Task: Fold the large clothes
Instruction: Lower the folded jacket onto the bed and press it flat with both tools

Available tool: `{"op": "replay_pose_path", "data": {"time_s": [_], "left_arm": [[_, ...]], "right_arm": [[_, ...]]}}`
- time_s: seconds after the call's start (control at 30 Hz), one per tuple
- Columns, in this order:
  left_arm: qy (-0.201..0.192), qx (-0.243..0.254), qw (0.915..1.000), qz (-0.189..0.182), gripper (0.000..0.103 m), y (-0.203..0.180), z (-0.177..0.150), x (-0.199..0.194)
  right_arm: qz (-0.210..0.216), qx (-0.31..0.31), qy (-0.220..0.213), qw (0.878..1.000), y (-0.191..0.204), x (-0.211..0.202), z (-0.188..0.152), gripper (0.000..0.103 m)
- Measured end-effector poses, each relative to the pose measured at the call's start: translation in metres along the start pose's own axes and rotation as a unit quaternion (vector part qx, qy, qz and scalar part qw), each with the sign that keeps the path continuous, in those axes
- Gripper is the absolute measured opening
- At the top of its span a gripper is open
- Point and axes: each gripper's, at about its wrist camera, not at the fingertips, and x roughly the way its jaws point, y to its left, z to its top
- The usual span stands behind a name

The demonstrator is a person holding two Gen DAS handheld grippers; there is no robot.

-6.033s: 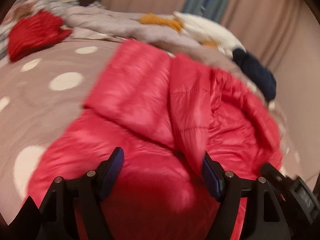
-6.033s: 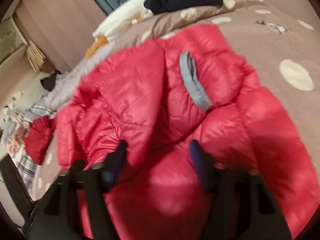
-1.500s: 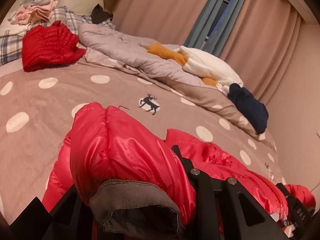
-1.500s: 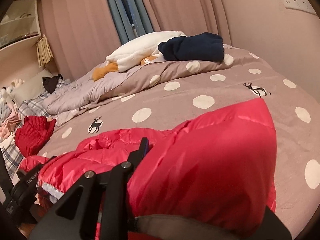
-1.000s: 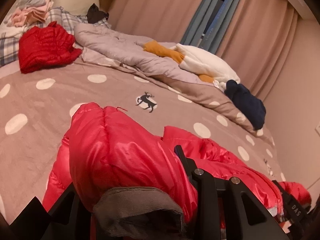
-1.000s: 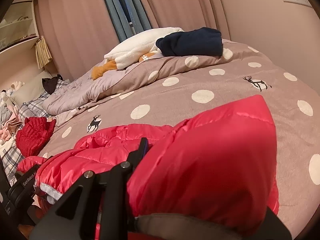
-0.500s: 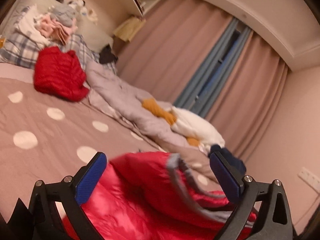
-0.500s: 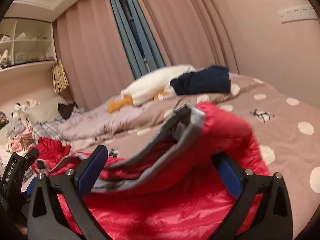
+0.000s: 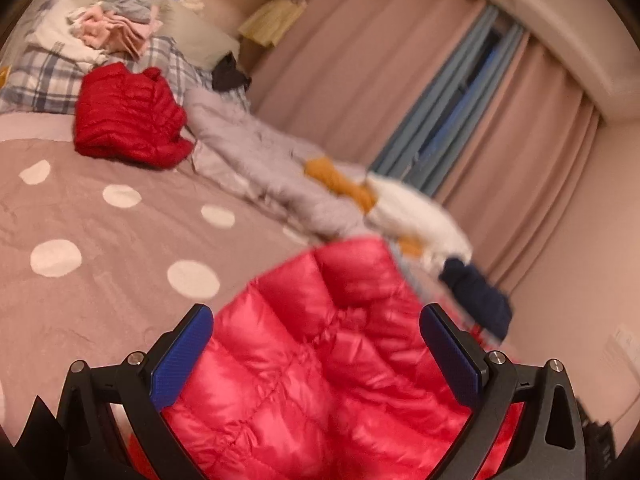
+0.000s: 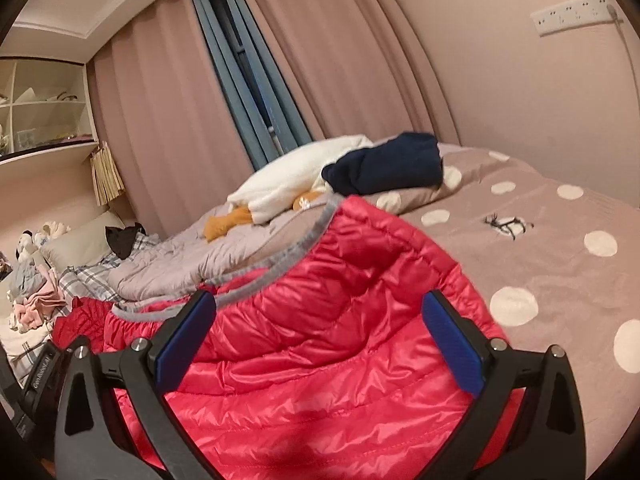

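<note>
Fingers (image 9: 182, 354) of both grippers spread wide, red jacket (image 10: 340, 352) loose between, dotted bedspread (image 10: 560, 264) beyond.

Polka-dot bed (image 10: 560, 264) bears pink puffer jacket (image 10: 340, 340), folded red jacket (image 9: 128, 116).

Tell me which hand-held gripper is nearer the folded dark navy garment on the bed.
Right, as far as I can judge. The navy garment lies just beyond the right hand-held gripper; from the left hand-held gripper it sits off past the right-hand fingertip.
</note>
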Motion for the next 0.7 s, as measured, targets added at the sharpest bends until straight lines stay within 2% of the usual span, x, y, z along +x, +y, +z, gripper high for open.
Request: {"op": "replay_pose_path", "data": {"time_s": [0.17,0.3,0.4,0.47,0.6,0.7], "left_arm": [[0.038,0.050,0.9980,-0.011,0.101,-0.015,-0.004,0.023],[0.061,0.112,0.9918,-0.005,0.101,-0.023,-0.023,0.055],[0.106,0.134,0.9853,-0.005,0.101,-0.020,-0.038,0.078],[0.118,0.138,0.9833,-0.004,0.101,-0.016,-0.044,0.086],[0.122,0.124,0.9846,-0.016,0.101,-0.005,-0.051,0.093],[0.119,0.134,0.9837,-0.005,0.101,-0.008,-0.056,0.095]], "right_arm": [[-0.013,-0.023,0.034,0.999,0.004,0.025,-0.005,0.103],[-0.062,-0.049,0.068,0.995,0.004,0.061,-0.021,0.103],[-0.095,-0.046,0.151,0.983,-0.007,0.100,-0.042,0.103],[-0.107,-0.052,0.181,0.976,-0.010,0.115,-0.049,0.103],[-0.108,-0.058,0.173,0.977,-0.011,0.122,-0.054,0.103],[-0.118,-0.070,0.169,0.976,-0.009,0.125,-0.058,0.103]]}}
